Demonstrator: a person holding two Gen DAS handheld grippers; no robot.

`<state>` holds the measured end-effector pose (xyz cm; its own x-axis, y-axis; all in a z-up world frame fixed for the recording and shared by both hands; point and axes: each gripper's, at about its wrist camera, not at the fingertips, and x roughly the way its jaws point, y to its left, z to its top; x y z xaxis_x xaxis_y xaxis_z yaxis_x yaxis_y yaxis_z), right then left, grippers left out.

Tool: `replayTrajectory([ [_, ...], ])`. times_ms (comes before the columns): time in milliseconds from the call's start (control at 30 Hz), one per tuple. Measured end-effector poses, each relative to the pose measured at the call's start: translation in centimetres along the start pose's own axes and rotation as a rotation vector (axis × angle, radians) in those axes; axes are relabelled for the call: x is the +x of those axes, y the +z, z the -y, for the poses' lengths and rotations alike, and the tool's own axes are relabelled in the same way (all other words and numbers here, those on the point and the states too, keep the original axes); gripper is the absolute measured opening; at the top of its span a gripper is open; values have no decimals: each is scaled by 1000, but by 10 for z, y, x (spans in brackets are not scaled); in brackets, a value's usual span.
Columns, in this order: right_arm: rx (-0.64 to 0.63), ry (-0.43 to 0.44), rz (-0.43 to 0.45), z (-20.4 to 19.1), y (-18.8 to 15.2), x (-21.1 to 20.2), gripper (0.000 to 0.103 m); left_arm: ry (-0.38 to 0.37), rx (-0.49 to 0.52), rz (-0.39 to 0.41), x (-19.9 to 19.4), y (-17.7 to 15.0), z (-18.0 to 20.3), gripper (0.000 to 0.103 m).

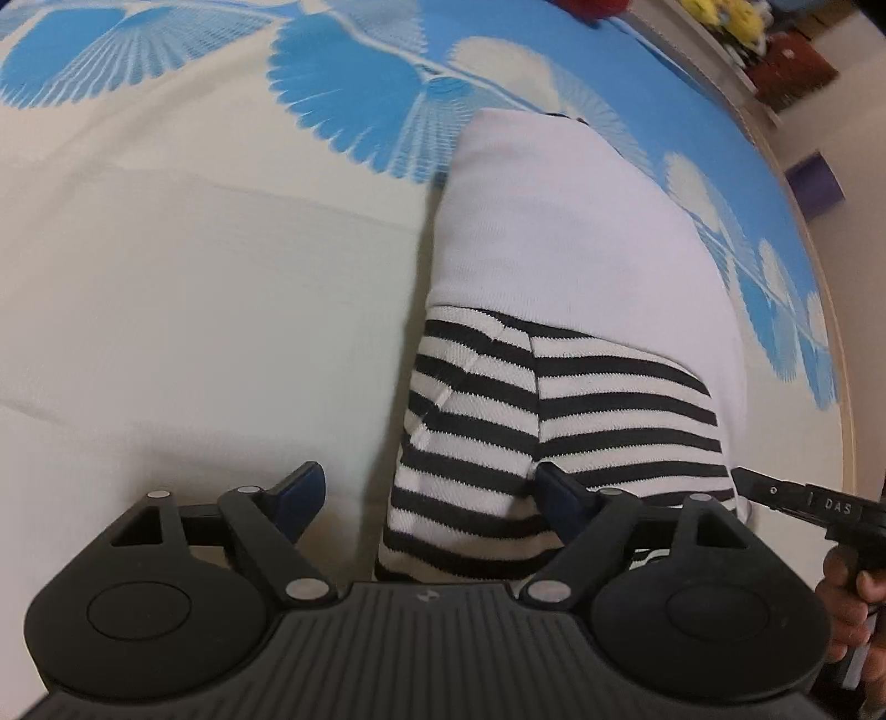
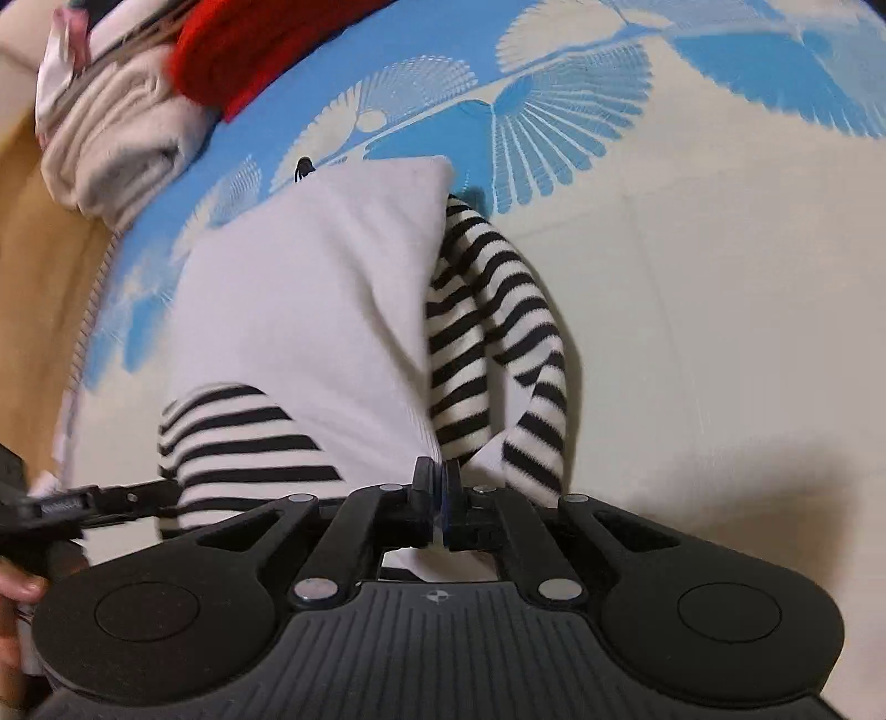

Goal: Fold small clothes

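Striped garment (image 2: 310,310) near bedsheet (image 2: 720,277) edge, right gripper (image 2: 438,487) pinching hem, left gripper (image 1: 426,498) spread

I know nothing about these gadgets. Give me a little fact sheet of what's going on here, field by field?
Garment: small white top with black-and-white striped sleeves, partly folded
Surface: cream bedsheet with blue fan print
Left gripper: open, over the striped sleeve end
Right gripper: shut on the garment's near edge
Other items: folded beige cloth and red knit fabric at the sheet's far edge
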<state>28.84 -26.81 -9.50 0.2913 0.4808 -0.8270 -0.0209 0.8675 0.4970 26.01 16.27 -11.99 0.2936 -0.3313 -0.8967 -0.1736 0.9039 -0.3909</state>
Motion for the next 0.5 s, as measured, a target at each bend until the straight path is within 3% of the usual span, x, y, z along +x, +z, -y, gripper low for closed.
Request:
replayTrajectory([
  [100, 4, 34, 67, -11, 3, -15, 9, -78, -8, 37, -16, 0, -3, 83],
  [167, -9, 86, 95, -16, 4, -22, 28, -107, 31, 37, -19, -3, -1, 83],
  [200, -20, 104, 91, -18, 5, -22, 40, -84, 47, 16, -15, -4, -1, 83],
  [267, -81, 93, 32, -22, 4, -9, 43, 10, 87, -51, 1, -8, -1, 87],
  [333, -186, -63, -65, -25, -5, 11, 43, 18, 98, -50, 0, -9, 0, 87],
  [400, -199, -191, -134, -15, -12, 21, 46, 41, 149, 13, -16, -13, 8, 86],
  [500, -207, -275, -61, -15, -9, 0, 45, 132, 257, 133, -46, -26, 22, 86],
])
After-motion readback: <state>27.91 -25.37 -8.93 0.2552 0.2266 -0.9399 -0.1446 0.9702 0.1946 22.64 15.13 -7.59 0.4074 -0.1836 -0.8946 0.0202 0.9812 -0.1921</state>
